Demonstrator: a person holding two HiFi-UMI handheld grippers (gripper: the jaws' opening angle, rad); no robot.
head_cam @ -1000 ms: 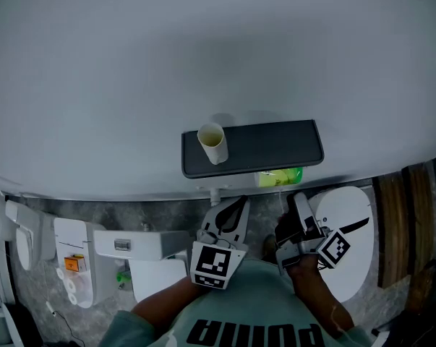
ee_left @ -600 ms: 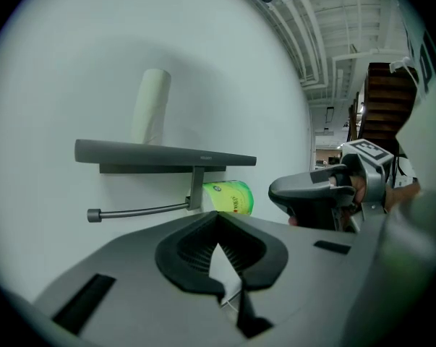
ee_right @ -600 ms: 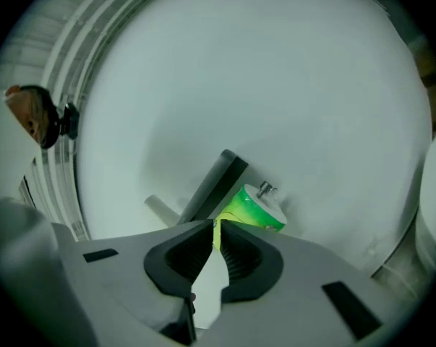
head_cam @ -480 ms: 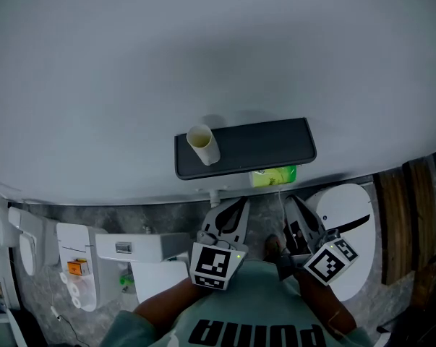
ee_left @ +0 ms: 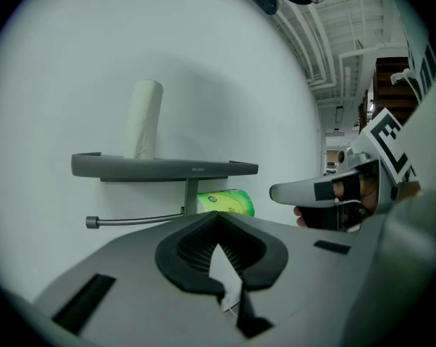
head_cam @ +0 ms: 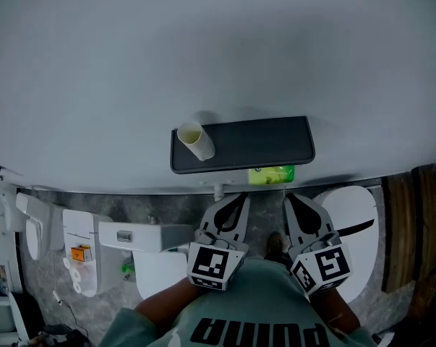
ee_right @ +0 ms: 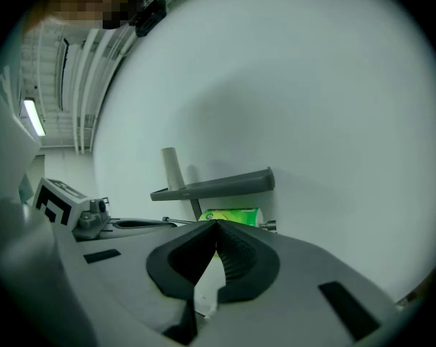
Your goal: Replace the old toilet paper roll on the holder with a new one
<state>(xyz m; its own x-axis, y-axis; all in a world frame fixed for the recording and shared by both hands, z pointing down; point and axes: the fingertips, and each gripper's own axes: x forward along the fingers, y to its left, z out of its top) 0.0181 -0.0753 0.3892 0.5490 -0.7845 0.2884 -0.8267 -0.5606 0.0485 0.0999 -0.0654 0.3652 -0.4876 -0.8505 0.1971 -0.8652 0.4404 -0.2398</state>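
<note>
- The left claw [head_cam: 239, 200] is clenched, its tips meeting with nothing between them, and it points at the wall [head_cam: 203, 49] below the holder.
- The right claw [head_cam: 291, 198] has just been closing and is now clenched too, with nothing between its jaws. It is level with the left claw and just beside it.
- A dark grey shelf [head_cam: 261, 144] tops the wall-mounted holder.
- The bare cardboard tube [head_cam: 196, 140] stands upright on the left end of the shelf, apart from both claws.
- A green-wrapped roll [head_cam: 272, 174] lies under the shelf, to the right of the bracket, near the right claw's tips but not touching them.
- The holder's metal bar [ee_left: 134, 220] reaches left from the bracket and is bare along that stretch.
</note>
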